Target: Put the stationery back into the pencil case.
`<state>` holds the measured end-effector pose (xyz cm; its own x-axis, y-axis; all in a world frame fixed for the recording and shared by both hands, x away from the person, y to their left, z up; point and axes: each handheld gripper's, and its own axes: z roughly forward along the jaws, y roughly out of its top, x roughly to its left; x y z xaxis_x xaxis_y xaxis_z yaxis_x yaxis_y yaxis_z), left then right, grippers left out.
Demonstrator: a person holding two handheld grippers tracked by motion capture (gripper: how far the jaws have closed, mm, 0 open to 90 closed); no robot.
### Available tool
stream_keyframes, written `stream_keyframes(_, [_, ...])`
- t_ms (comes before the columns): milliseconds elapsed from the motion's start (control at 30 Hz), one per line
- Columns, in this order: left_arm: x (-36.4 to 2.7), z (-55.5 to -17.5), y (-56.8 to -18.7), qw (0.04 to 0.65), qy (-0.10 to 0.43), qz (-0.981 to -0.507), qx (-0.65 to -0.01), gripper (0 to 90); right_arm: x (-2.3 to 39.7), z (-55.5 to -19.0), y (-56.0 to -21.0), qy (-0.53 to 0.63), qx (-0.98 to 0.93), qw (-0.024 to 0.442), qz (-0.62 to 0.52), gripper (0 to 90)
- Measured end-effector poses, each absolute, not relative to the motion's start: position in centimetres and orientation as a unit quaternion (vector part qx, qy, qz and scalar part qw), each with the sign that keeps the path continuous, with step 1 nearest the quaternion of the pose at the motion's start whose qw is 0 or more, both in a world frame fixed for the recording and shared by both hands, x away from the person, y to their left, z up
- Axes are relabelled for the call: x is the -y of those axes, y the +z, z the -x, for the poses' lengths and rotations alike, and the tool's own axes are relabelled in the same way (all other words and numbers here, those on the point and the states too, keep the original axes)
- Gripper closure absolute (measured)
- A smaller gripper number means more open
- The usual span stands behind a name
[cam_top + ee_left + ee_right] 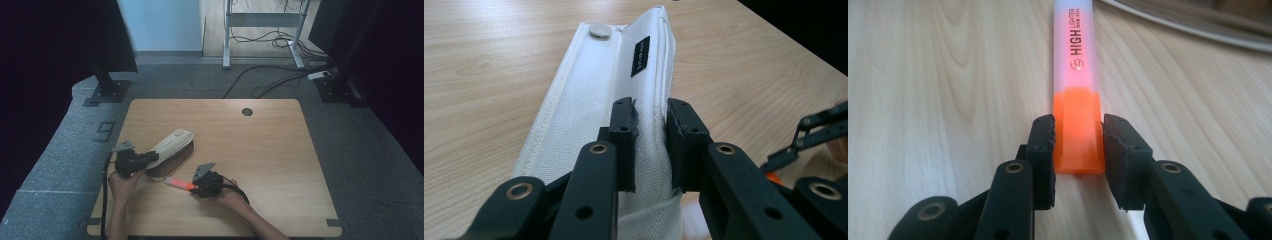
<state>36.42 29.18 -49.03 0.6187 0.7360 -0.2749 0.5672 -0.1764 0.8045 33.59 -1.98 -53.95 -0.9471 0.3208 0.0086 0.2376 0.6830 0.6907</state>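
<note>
So, going from left: I am holding the white fabric pencil pouch (172, 145) with the left gripper (151, 158), jaws pinching the edge of the cloth near its open end and keeping it lifted a bit off the wooden table (270, 150). In the left gripper view the pouch (604, 95) is showing a metal snap button (600, 31) and a small black label (640, 55); the fabric is soft and it is folding between the pads.

Just beside it, towards the right, the right gripper (196, 187) is pinching the orange cap end of a highlighter (180, 183). The highlighter (1075, 75) has a pink translucent body w/ black "HIGH LIGHTER" print, and it is pointing at the pouch mouth, near but not yet inside.

Risks, as I am judging: the grip is only on the cap, so the cap can be pulling off or the pen pivoting if the tip catches the pouch rim. Also the cloth is thin; the mouth may be collapsing, then the pen is pushing the pouch away instead of entering.
</note>
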Motion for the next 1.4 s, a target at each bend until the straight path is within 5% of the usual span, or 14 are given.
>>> stream_keyframes(733, [-26.4,-36.4,-49.0,0.478,0.082,-0.768,-0.419,74.2,13.1,-32.5,-54.0,0.360,-0.895,0.092,-0.245,65.3])
stream_keyframes(1033, [-25.3,-36.3,-49.1,0.482,0.078,-0.767,-0.416,74.1,12.1,-33.4,-53.4,0.340,-0.905,0.090,-0.237,51.7])
stream_keyframes(1400, [-25.2,-36.4,-49.1,0.482,0.073,-0.770,-0.413,73.9,9.5,-34.9,-53.5,0.330,-0.913,0.083,-0.223,56.9])
